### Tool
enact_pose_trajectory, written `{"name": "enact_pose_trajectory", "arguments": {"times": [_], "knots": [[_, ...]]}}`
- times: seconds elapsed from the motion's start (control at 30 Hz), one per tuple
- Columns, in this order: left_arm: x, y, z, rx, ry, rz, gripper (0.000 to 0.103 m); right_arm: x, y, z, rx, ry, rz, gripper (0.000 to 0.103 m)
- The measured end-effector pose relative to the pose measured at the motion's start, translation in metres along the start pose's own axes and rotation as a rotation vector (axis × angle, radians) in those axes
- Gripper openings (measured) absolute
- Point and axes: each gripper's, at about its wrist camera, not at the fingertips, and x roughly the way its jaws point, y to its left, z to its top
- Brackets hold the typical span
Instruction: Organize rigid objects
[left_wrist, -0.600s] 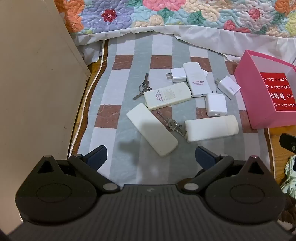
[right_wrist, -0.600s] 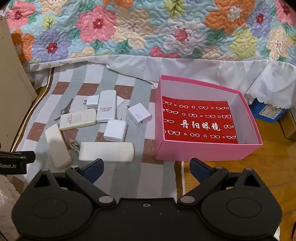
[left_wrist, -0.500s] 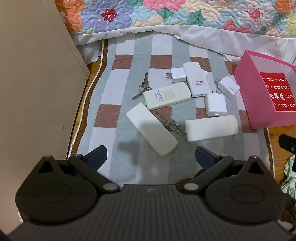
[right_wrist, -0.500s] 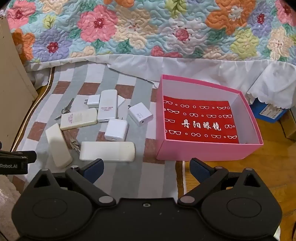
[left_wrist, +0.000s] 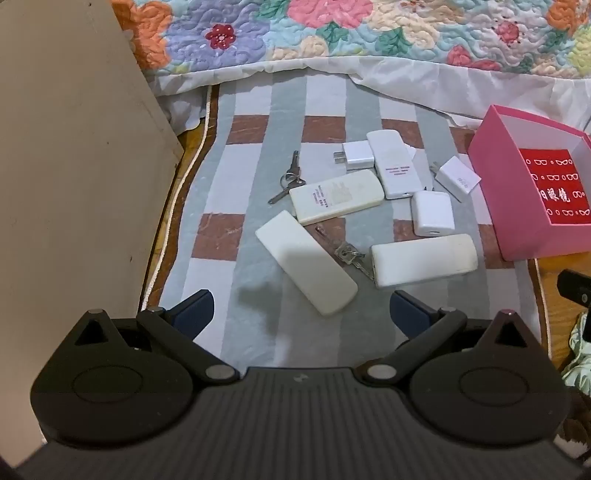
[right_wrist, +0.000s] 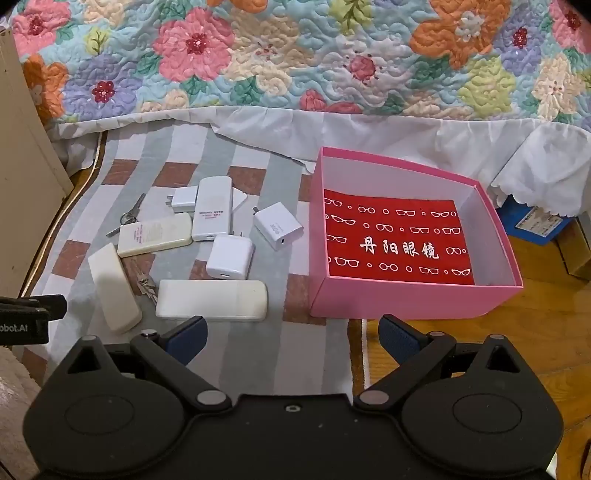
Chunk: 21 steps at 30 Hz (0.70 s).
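Several white power banks and chargers lie on a checked mat (left_wrist: 236, 177): a long white bar (left_wrist: 306, 261), a cream power bank (left_wrist: 336, 196), another white bar (left_wrist: 424, 259), a square charger (left_wrist: 432, 214) and two sets of keys (left_wrist: 290, 181). A pink box (right_wrist: 406, 295) with a red lining stands open and empty at the right. My left gripper (left_wrist: 301, 314) is open above the mat, short of the long bar. My right gripper (right_wrist: 291, 334) is open, near the box's front left corner and the white bar (right_wrist: 212, 299).
A beige cabinet side (left_wrist: 74, 166) stands at the left. A floral quilt (right_wrist: 295, 55) with a white skirt hangs behind the mat. Wooden floor (right_wrist: 535, 343) lies right of the box, with a blue box (right_wrist: 535, 223) under the bed.
Both grippers have drifted very slightly; the objects have not moved and both stay open.
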Motion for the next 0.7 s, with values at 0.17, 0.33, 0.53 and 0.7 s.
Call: {"name": "enact_pose_trajectory", "arguments": {"times": [0.17, 0.33, 0.53, 0.7], "knots": [[-0.0027, 0.0014, -0.0002, -0.016, -0.006, 0.002, 0.103, -0.0004, -0.0003, 0.0002, 0.0, 0.001, -0.008, 0.101], [-0.0029, 0.0027, -0.0005, -0.023, -0.005, -0.001, 0.103, -0.0007, 0.0002, 0.0001, -0.004, -0.001, -0.011, 0.101], [-0.0026, 0.0062, -0.0006, -0.024, -0.003, -0.003, 0.103, -0.0009, 0.0021, 0.0001, -0.003, 0.001, -0.014, 0.101], [-0.0004, 0.007, -0.0002, -0.031, 0.004, -0.004, 0.103, 0.0004, 0.0018, -0.0007, -0.007, 0.001, -0.013, 0.101]]}}
